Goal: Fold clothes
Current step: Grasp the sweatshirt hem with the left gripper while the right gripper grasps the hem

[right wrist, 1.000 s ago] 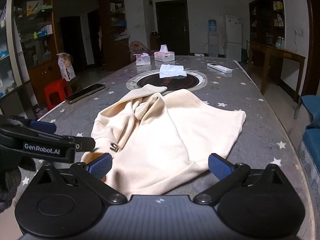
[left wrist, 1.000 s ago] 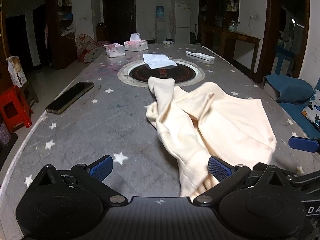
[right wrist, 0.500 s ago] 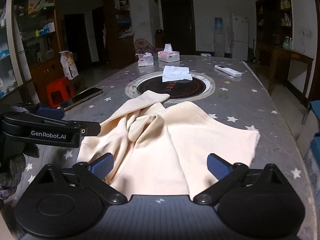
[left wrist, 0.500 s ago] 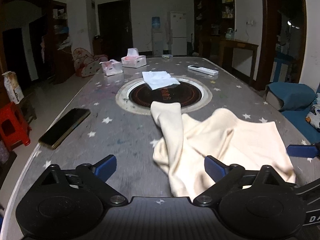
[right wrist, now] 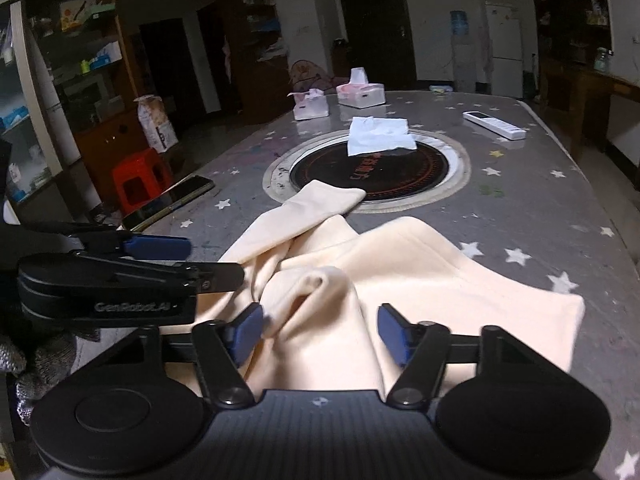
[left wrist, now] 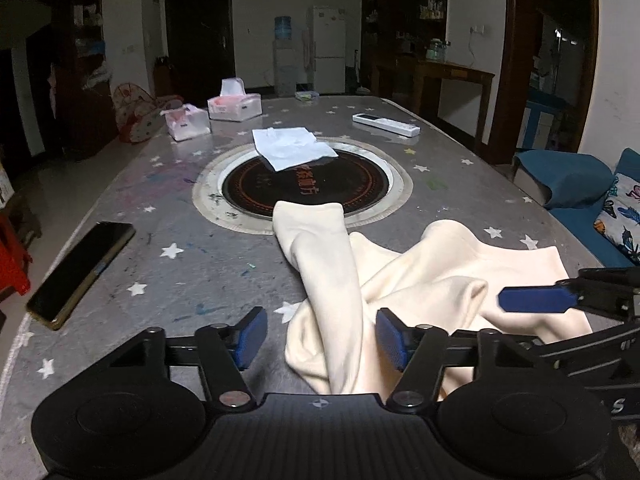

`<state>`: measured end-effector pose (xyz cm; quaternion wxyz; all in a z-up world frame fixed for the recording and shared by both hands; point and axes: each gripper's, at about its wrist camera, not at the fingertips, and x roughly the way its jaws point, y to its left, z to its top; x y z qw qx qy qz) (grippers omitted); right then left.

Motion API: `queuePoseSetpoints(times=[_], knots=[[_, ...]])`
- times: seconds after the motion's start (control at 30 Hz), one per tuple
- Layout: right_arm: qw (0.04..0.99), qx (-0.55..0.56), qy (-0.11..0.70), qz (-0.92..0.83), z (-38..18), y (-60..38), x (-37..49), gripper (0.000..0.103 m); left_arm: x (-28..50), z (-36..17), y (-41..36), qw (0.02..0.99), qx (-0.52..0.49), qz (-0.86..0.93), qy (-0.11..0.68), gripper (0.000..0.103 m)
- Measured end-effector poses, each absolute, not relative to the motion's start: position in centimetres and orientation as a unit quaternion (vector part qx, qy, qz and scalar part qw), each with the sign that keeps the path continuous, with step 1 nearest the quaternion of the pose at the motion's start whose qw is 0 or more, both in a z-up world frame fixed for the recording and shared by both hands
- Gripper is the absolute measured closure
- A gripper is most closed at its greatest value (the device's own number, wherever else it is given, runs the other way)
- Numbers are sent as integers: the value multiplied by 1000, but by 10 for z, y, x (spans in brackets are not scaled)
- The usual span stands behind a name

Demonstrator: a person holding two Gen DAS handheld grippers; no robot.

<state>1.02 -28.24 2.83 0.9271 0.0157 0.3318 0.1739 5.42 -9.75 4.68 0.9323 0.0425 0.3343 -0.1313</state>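
A cream garment (left wrist: 440, 272) lies rumpled on the grey star-patterned table (left wrist: 180, 280). One sleeve (left wrist: 320, 248) stretches toward the round hob. My left gripper (left wrist: 320, 336) hovers low over the garment's near edge, open, its jaws partly narrowed, with the sleeve's base running between its fingers. In the right wrist view the garment (right wrist: 420, 272) shows a raised fold lying between the open, partly narrowed jaws of my right gripper (right wrist: 320, 332). The two grippers sit side by side; the right one's blue finger (left wrist: 536, 300) shows at the left view's right edge.
A black phone (left wrist: 80, 268) lies at the table's left edge. A round hob (left wrist: 304, 184) with a white cloth (left wrist: 292, 148) sits mid-table. Beyond are tissue boxes (left wrist: 234, 102) and a remote (left wrist: 386, 124). A red stool (right wrist: 138, 180) stands left; a blue sofa (left wrist: 568, 176) stands right.
Both grippers have come closer together over the garment's near edge, and both pairs of jaws have narrowed. The sleeve base and a fold now sit between the fingers.
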Motion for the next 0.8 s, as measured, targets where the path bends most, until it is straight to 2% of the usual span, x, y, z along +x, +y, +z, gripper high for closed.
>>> queuePoseSetpoints(times=[0.07,0.23,0.3,0.43,0.8], knots=[[925,14,334,180,27,-280,17,54,63,43,-97,929,33,-132,343,46],[921,12,338,194,25,-276,29,81,73,37,-93,928,17,-137,347,82],[921,20,335,199,25,-280,28,92,72,37,-88,930,7,-138,342,92],[925,35,327,188,30,-290,22,97,64,42,-80,935,-2,-134,327,97],[955,60,266,120,64,-353,-35,97,19,63,-35,951,-35,-90,294,98]])
